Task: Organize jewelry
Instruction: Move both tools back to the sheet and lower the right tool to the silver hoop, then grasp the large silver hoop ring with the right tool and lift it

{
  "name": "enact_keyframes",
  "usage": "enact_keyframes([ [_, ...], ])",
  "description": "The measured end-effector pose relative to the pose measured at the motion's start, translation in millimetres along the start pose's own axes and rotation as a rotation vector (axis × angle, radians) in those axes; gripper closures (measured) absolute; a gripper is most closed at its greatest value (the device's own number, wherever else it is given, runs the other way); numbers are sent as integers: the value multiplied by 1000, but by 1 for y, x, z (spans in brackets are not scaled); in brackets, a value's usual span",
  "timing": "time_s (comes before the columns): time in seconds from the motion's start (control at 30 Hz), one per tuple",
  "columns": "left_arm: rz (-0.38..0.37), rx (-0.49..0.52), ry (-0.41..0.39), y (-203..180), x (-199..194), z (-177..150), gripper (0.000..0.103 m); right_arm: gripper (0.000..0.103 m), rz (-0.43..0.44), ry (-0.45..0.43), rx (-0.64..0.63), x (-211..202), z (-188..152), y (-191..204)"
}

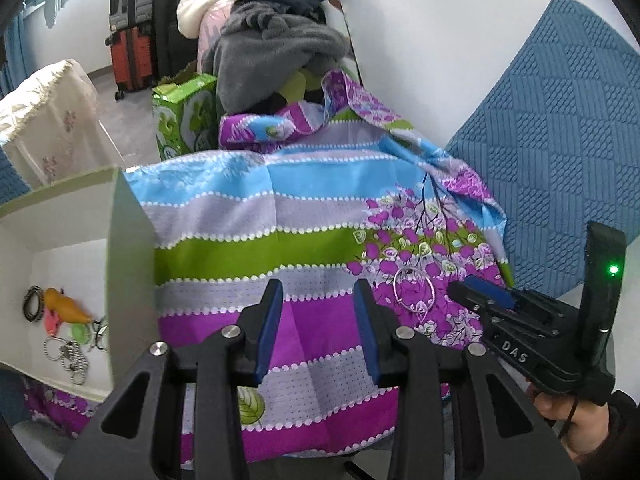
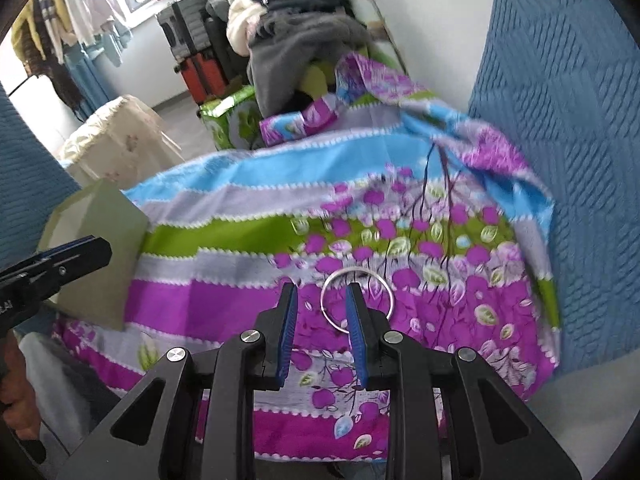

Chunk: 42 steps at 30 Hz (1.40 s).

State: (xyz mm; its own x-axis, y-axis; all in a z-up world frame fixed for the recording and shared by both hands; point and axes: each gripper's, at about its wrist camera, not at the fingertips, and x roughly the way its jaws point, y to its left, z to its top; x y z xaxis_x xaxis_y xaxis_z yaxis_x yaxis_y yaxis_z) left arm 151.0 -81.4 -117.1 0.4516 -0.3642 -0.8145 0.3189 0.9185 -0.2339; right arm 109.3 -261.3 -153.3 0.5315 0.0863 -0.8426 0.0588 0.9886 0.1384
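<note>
A thin silver bangle lies flat on the purple floral part of the cloth; it also shows in the left wrist view. My right gripper is open, its right finger over the bangle's ring and its left finger just outside the rim. In the left wrist view the right gripper sits just right of the bangle. My left gripper is open and empty over the purple stripe, left of the bangle. A white open box at the left holds several pieces of jewelry.
The striped floral cloth covers the work surface. A blue quilted cushion leans on the wall at the right. Behind stand a green carton, a pile of clothes and suitcases.
</note>
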Motion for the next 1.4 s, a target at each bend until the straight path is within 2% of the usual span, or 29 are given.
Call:
enact_keyframes([
  [0.07, 0, -3, 21, 0, 10, -2, 66, 77, -9, 30, 2, 14, -3, -3],
  [0.17, 2, -3, 50, 0, 25, -4, 66, 61, -15, 70, 21, 33, -6, -10],
  [0.23, 1, -2, 62, 1, 32, -5, 66, 46, -33, 75, 17, 42, -7, -13],
  [0.33, 5, -8, 77, 4, 44, -5, 66, 33, -61, 91, 20, 55, -6, -17],
  [0.5, 8, -26, 103, 13, 58, -6, 66, 33, -80, 127, 16, 76, -9, -23],
  [0.63, 10, -42, 123, 19, 66, -9, 66, 27, -89, 125, 17, 80, -10, -26],
  [0.77, 14, -51, 134, 22, 70, -11, 66, 25, -93, 121, -8, 82, -9, -21],
  [0.9, 16, -49, 133, 23, 71, -12, 66, 37, -121, 116, -28, 84, -9, -17],
  [1.2, 21, -51, 117, 24, 61, -11, 66, 38, -109, 128, 8, 80, -8, -21],
  [1.4, 23, -48, 97, 23, 47, -8, 66, 38, -107, 102, 20, 61, -5, -20],
])
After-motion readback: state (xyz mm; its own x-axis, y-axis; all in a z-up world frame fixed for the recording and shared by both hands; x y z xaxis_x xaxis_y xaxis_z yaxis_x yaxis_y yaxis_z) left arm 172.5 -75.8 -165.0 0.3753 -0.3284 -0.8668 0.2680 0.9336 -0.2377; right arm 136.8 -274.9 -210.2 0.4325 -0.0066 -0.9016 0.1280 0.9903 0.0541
